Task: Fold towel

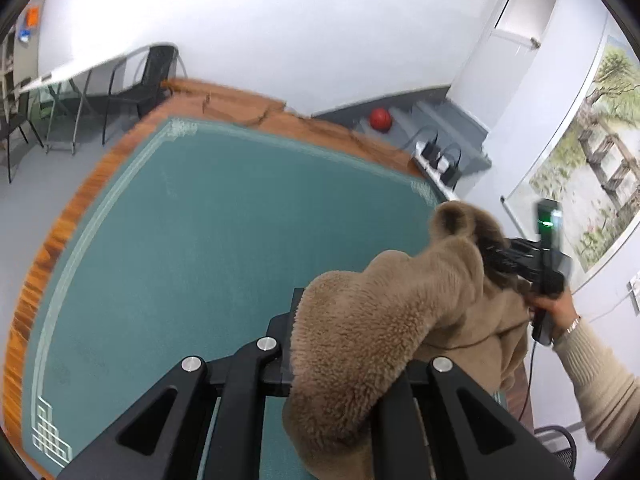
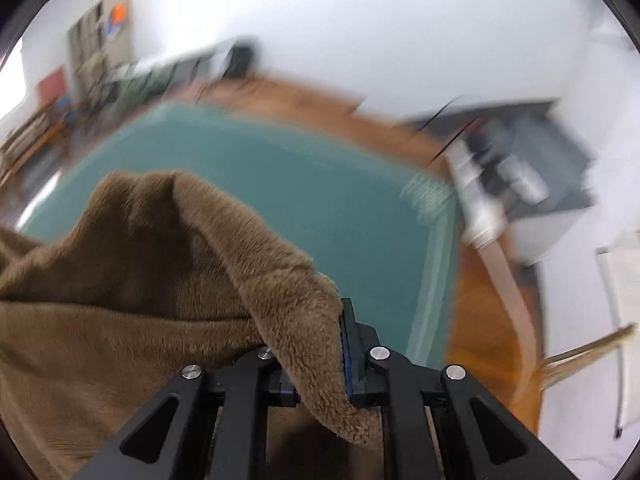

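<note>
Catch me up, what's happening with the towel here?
A person holds a brown fluffy towel up over the teal mat, one handheld gripper on each side. The left gripper and the right gripper are each shut on a bunch of the fabric. The towel hangs slack between them, off the mat, with no neat fold visible yet. The right wrist view is motion-blurred.

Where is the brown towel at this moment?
The brown towel hangs above the green mat, clamped between the left gripper and the right gripper.
</note>
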`<state>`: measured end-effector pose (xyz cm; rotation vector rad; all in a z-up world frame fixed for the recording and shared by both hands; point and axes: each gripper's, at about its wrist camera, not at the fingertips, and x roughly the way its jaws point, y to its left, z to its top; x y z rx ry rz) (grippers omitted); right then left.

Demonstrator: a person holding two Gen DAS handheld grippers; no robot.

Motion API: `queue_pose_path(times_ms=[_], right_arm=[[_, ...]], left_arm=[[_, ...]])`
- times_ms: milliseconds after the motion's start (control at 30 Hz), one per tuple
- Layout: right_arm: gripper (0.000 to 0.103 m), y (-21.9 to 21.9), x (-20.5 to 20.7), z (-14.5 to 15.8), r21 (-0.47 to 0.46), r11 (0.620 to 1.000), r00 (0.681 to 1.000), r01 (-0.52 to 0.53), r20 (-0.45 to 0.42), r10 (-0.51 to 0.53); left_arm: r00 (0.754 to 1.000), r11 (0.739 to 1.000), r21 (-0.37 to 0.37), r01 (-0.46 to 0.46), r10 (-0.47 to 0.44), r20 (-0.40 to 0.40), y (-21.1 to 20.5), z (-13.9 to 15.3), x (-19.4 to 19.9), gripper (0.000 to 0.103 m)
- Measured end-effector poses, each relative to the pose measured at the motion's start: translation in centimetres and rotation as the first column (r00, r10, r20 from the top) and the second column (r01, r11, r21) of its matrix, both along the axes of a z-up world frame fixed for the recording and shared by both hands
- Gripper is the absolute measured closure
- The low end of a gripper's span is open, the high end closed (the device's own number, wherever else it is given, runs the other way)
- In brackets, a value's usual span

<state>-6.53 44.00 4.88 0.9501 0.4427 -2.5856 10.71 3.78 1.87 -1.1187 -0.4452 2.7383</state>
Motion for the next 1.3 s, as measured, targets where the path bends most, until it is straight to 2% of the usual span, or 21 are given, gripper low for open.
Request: queue_pose_path(times_ms=[67,133,200,300,400,500,567,633,700,767,867,1033,1100,1167,1200,1300], right_arm=[[0.089,0.7,2.2,4.5,-0.039,0.998,0.987,0.043,-0.156,-0.048],[0.089,1.4,4.4,9.1,-0.085,0.993,0.947,0.079,-0.306,-0.101],[0.089,2.1,6.6,13.6,-0.135,0.985,0.881,0.107,-0.446,-0.156],[0.089,2.9,10.3,20.4,-0.216,0.969,0.743,0.123,-0.627,-0.235],[0.089,3.1,14.8,24.8,-0.284,0.955,0.628,0.087,-0.729,-0.274],[0.089,3.0,19.0,28.2,-0.33,0.943,0.519,0.046,-0.798,-0.305],[0.089,2.4,21.1,29.3,-0.326,0.945,0.465,0.033,-0.832,-0.304],[0.089,1.6,22.5,29.7,-0.308,0.951,0.435,0.023,-0.854,-0.287],[0.089,0.9,23.6,29.6,-0.291,0.957,0.424,0.009,-0.865,-0.267],[0.089,0.0,24.6,29.4,-0.275,0.962,0.427,-0.004,-0.87,-0.247],[0.089,-0.2,26.0,27.9,-0.235,0.972,0.449,-0.017,-0.87,-0.203],[0.089,-0.1,29.9,25.3,-0.177,0.984,0.479,-0.025,-0.866,-0.144],[0.089,0.2,30.5,24.6,-0.172,0.985,0.491,-0.024,-0.86,-0.138],[0.089,0.3,30.5,24.0,-0.167,0.986,0.512,-0.01,-0.848,-0.138],[0.089,0.3,30.0,23.5,-0.165,0.986,0.533,-0.003,-0.835,-0.138],[0.089,0.0,27.1,21.7,-0.158,0.987,0.622,0.02,-0.771,-0.136]], left_arm=[[0.998,1.0,-0.004,-0.009,0.009,-0.061,-0.4,2.3,0.2,0.092],[0.989,1.0,-0.004,-0.008,0.007,-0.148,-0.8,5.5,0.9,0.092],[0.968,1.0,-0.017,-0.006,0.002,-0.252,-1.0,9.2,1.8,0.092],[0.913,0.999,-0.044,-0.019,-0.001,-0.408,-1.4,14.6,4.0,0.092],[0.826,0.998,-0.03,-0.049,0.024,-0.563,-2.5,19.9,7.6,0.089],[0.715,0.994,-0.021,-0.104,0.061,-0.696,-3.4,23.9,11.7,0.087],[0.645,0.987,-0.016,-0.161,0.093,-0.759,-3.8,25.8,14.3,0.085],[0.597,0.98,0.012,-0.197,0.13,-0.792,-4.5,26.8,16.2,0.084],[0.569,0.974,0.049,-0.22,0.168,-0.805,-5.5,27.2,17.6,0.081],[0.556,0.968,0.071,-0.241,0.198,-0.807,-6.2,27.2,18.5,0.08],[0.556,0.958,0.098,-0.268,0.237,-0.797,-7.2,26.6,19.4,0.08],[0.574,0.948,0.141,-0.286,0.287,-0.767,-8.8,25.4,19.8,0.08],[0.575,0.945,0.125,-0.302,0.284,-0.767,-8.5,25.1,19.8,0.08],[0.593,0.944,0.093,-0.318,0.274,-0.757,-8.3,24.7,18.6,0.08],[0.603,0.943,0.076,-0.325,0.269,-0.751,-8.2,24.6,18.0,0.078],[0.681,0.947,0.035,-0.32,0.256,-0.686,-8.2,22.5,13.8,0.075]])
